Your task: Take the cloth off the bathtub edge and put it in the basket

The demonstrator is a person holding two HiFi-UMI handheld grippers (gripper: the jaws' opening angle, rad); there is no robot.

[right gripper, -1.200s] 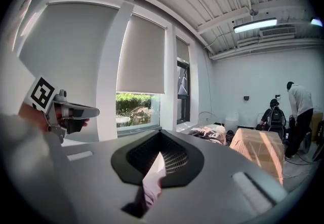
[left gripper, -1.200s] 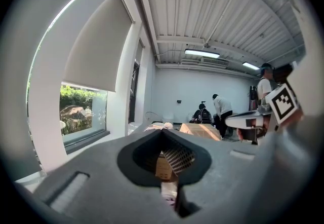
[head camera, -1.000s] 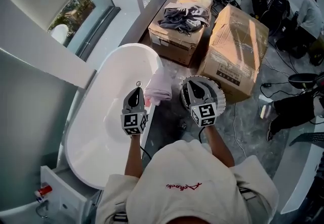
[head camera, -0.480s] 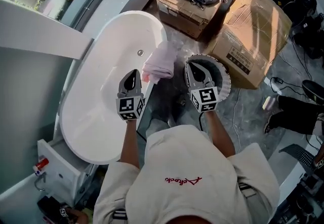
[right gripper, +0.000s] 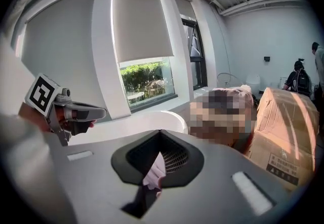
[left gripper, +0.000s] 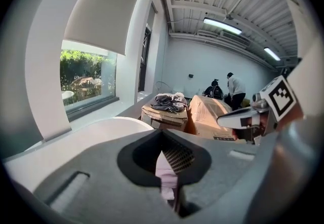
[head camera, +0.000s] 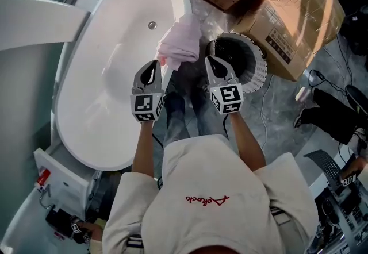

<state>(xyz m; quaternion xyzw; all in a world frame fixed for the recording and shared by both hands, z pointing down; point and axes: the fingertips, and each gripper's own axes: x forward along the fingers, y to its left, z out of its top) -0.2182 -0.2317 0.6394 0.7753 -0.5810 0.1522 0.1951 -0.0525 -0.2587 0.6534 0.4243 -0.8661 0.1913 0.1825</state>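
1. The person is holding the left gripper point(head camera: 154, 65) and the right gripper point(head camera: 210, 61) side by side, a little apart. Both are pointing forward and somewhat down.
2. The left gripper's jaws are lying together. In its own view only a thin dark slit is showing between them, and they are gripping nothing.
3. The right gripper's jaws are also closed, with nothing between them.
4. The pale pink cloth point(head camera: 181, 40) is hanging in a crumpled heap over the rim of the white tub point(head camera: 86, 109), on the side that is facing the basket point(head camera: 262, 66).
5. The cloth is lying just ahead of the two grippers, nearer to the left one. Whether that tip is touching the cloth, I cannot tell.
6. In both gripper views the cloth is showing through the dark opening behind the closed tips.
7. The basket is standing on the floor just beside the tub, ahead of the right gripper. It is round, with a white rim and a dark inside, and the cloth is not yet in it.
8. Two cardboard boxes point(head camera: 305, 11) are standing beyond the basket.
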